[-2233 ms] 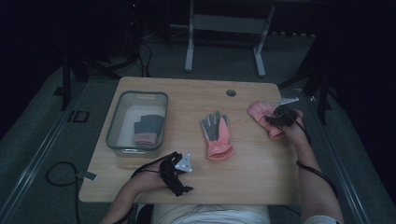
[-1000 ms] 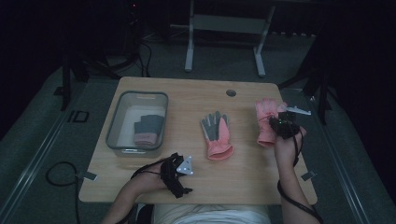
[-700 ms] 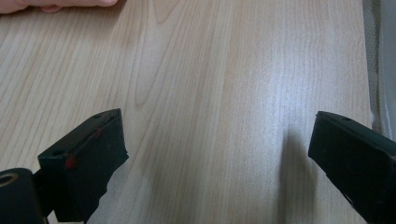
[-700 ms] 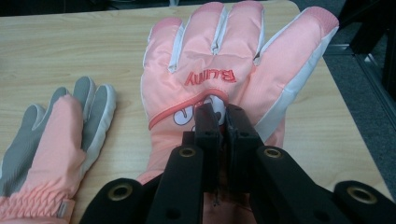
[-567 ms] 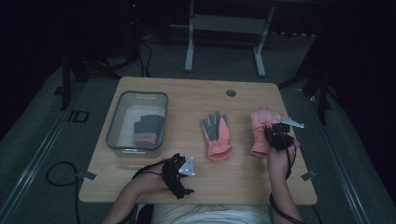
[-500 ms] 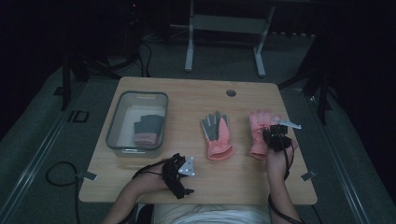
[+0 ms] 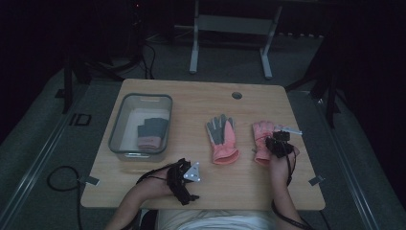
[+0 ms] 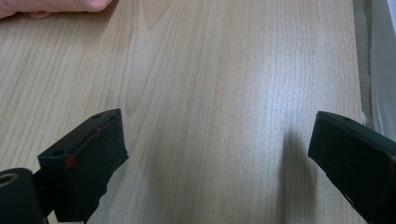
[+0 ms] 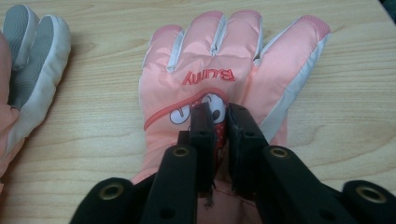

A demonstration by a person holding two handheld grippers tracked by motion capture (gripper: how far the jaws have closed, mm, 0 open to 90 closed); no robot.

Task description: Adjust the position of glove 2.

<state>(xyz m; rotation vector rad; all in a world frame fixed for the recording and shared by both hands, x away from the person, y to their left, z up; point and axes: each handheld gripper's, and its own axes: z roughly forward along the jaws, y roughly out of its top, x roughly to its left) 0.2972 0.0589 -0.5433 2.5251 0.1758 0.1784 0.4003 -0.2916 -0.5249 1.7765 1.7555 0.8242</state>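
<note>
A pink glove [image 7: 262,132] [image 9: 210,56] with "Bunny" stitched on its back lies flat on the wooden table [image 7: 201,100], right of centre, fingers pointing away. My right gripper [image 7: 276,143] [image 9: 218,112] sits over its wrist end, jaws pinching a small fold of the fabric; they have just been opening slightly and the fold is still between them. Its mate [image 7: 222,136] [image 9: 28,42], grey palm up, lies just to the left. Near the front edge, my left gripper [image 7: 183,181] [image 8: 215,140] rests open over bare wood.
A clear plastic bin [image 7: 116,139] [image 8: 378,56] stands at the table's left and holds a dark grey glove [image 7: 152,129] with a pink cuff. A round cable hole [image 7: 236,95] sits near the far edge. A grey desk frame [image 7: 230,28] stands beyond the table.
My right gripper has carried the pink glove from the far right of the table inward and down, laying it flat beside the other glove. The left gripper has stayed still.
</note>
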